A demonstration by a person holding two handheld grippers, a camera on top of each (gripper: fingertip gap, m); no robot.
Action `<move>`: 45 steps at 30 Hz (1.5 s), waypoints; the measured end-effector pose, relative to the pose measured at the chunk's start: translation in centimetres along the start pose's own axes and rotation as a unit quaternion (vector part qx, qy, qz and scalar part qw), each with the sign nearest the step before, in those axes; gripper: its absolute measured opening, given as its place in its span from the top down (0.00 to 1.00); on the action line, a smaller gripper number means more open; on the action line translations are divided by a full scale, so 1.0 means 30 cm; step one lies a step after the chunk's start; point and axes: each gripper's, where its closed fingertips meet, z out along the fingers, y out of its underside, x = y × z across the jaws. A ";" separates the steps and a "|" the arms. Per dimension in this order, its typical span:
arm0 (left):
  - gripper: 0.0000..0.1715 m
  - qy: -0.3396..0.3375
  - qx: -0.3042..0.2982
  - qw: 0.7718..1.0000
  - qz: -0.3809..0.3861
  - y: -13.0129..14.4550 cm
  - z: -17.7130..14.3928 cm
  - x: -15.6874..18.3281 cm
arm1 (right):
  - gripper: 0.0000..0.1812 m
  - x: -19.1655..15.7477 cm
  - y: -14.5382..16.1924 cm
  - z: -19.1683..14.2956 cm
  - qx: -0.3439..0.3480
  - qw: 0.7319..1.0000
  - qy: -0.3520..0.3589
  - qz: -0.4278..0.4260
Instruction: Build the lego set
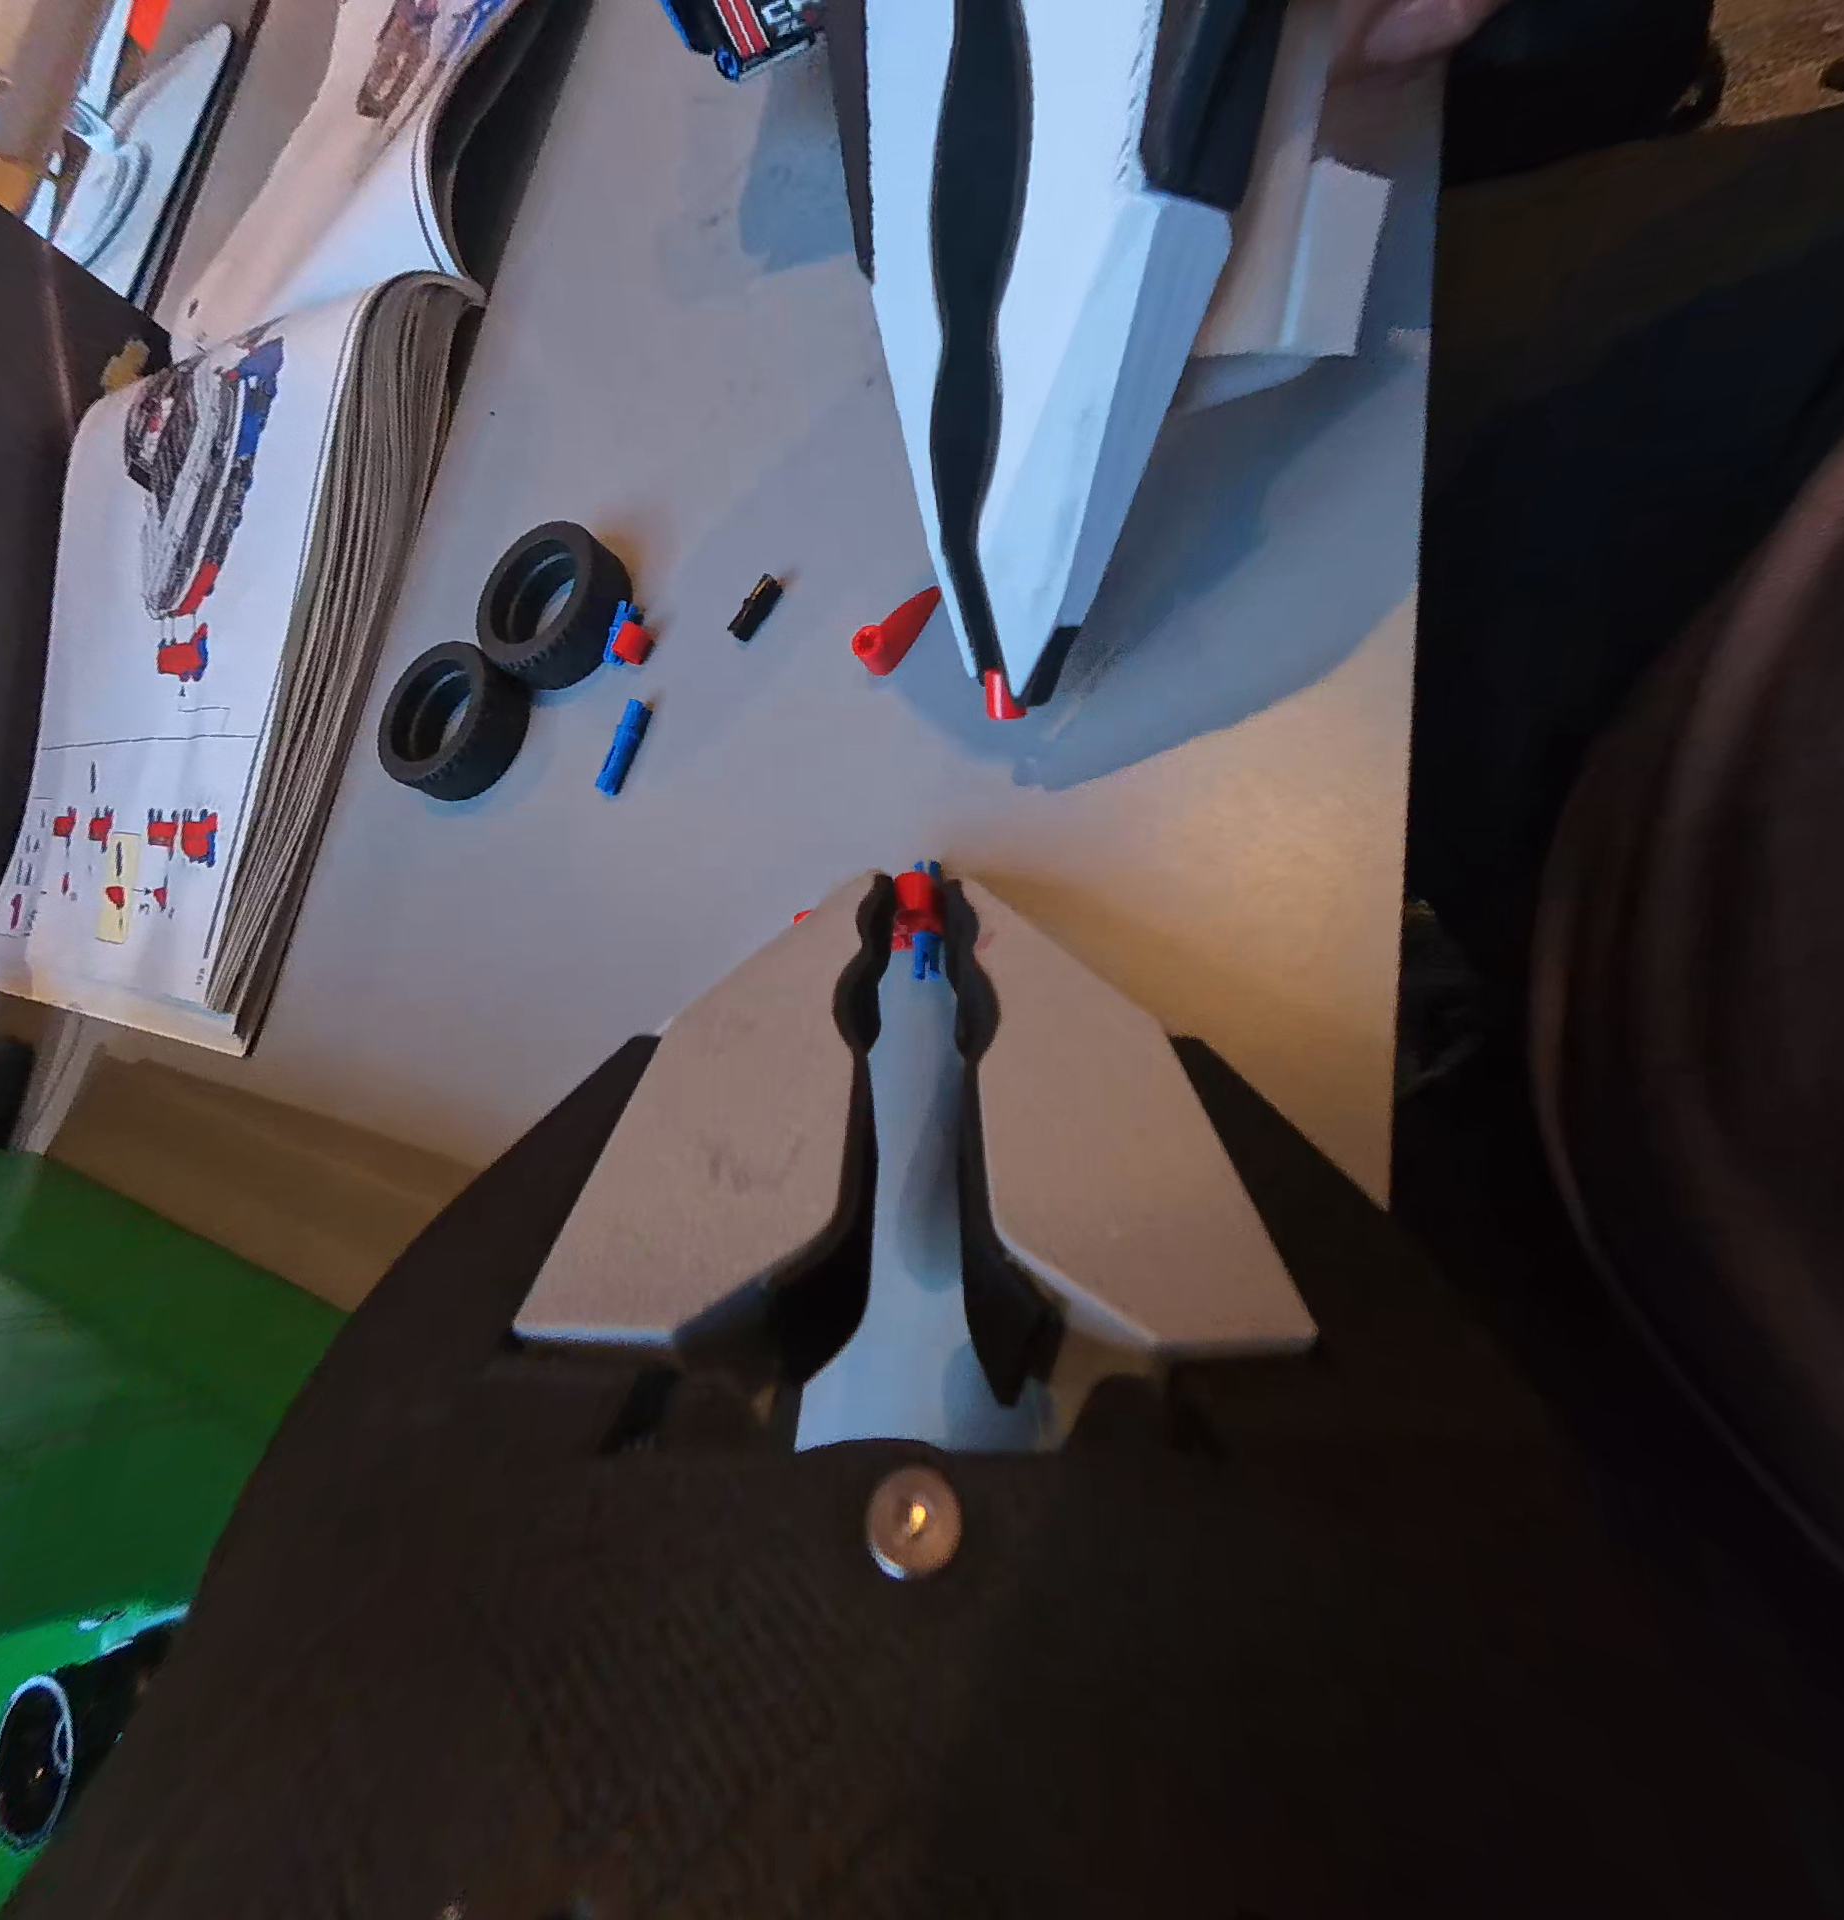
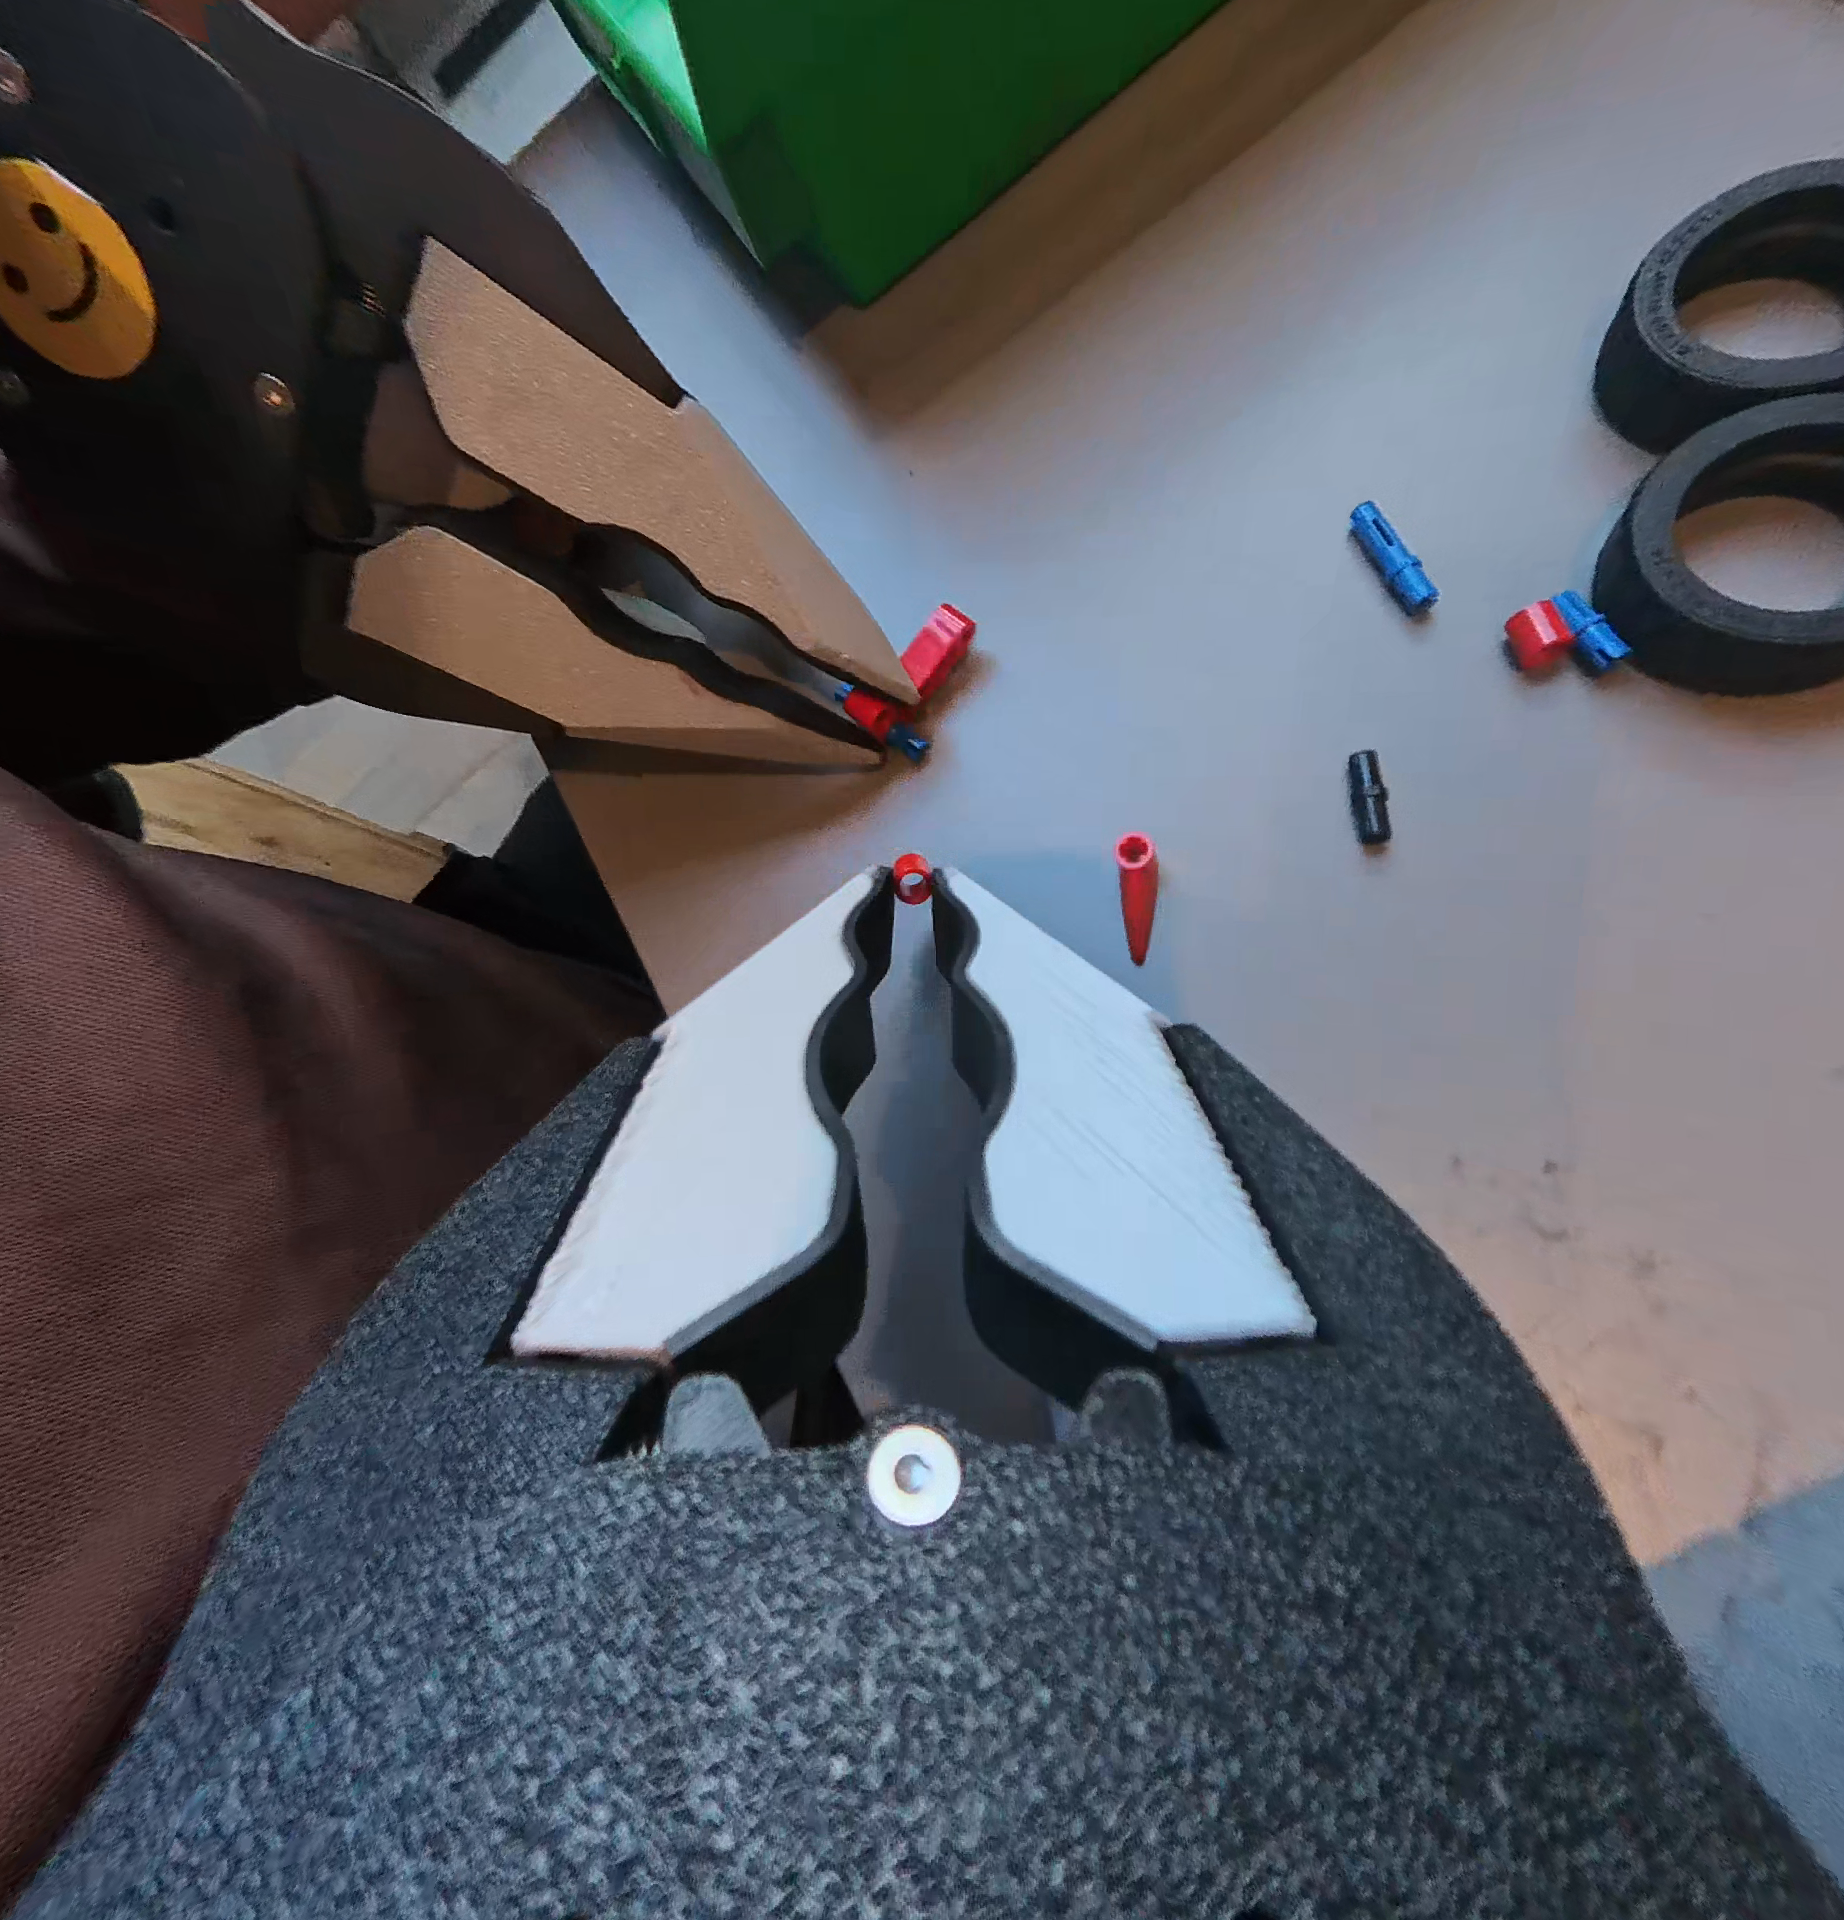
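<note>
My left gripper [image 1: 916, 891] is shut on a small red and blue pin assembly [image 1: 916, 909], close over the grey table [image 1: 689, 935]. It also shows in the right wrist view [image 2: 890, 730], holding that assembly [image 2: 874, 714]. My right gripper [image 2: 912, 881] is shut on a small red round bush [image 2: 911, 878], a short way from the left gripper's tips. In the left wrist view the right gripper [image 1: 1004, 698] comes down from above with the red bush [image 1: 999, 696] at its tip. A red connector [image 2: 937, 649] lies by the left gripper's tips.
Loose on the table: a red cone [image 2: 1136, 896], a black pin [image 2: 1369, 796], a blue pin [image 2: 1394, 553], a red-blue piece [image 2: 1562, 634] beside two black tyres [image 2: 1645, 582]. An open instruction book [image 1: 159, 675] and a green box [image 2: 897, 125] lie nearby. A brown sleeve [image 2: 170, 1039] is at the table edge. The grippers are tip to tip, or close to it. The red-blue piece [image 2: 1562, 634] is about equally far from each gripper, around 11 centimetres. It turns up in the left wrist view [image 1: 624, 637] as well.
</note>
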 end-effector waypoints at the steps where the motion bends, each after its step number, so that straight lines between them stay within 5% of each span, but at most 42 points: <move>1: 0.96 0.001 -0.002 1.000 0.000 0.002 -0.004 0.000 | 0.97 0.007 0.003 0.005 -0.006 1.000 0.009 -0.009; 14: 0.96 -0.020 -0.035 0.998 0.044 0.033 -0.025 -0.017 | 0.90 0.034 0.017 0.008 -0.035 0.991 0.077 -0.105; 18: 0.96 -0.027 -0.050 0.993 0.103 0.033 -0.031 -0.011 | 0.90 0.016 -0.048 -0.027 -0.004 0.993 0.070 -0.099; 25: 0.96 -0.088 -0.129 0.921 0.358 0.044 -0.028 -0.033 | 0.91 -0.002 -0.173 0.016 0.027 0.999 -0.028 0.021; 33: 0.96 -0.101 -0.142 0.881 0.440 0.013 -0.039 -0.036 | 0.89 -0.019 -0.182 0.071 0.014 0.994 -0.080 0.077; 41: 0.96 -0.163 -0.093 0.893 0.410 -0.052 -0.074 -0.059 | 0.95 -0.054 -0.228 0.020 0.067 0.985 -0.121 0.102; 45: 0.92 -0.239 0.017 0.937 0.252 -0.148 -0.163 -0.097 | 0.95 -0.066 -0.315 -0.104 0.131 0.970 -0.168 0.120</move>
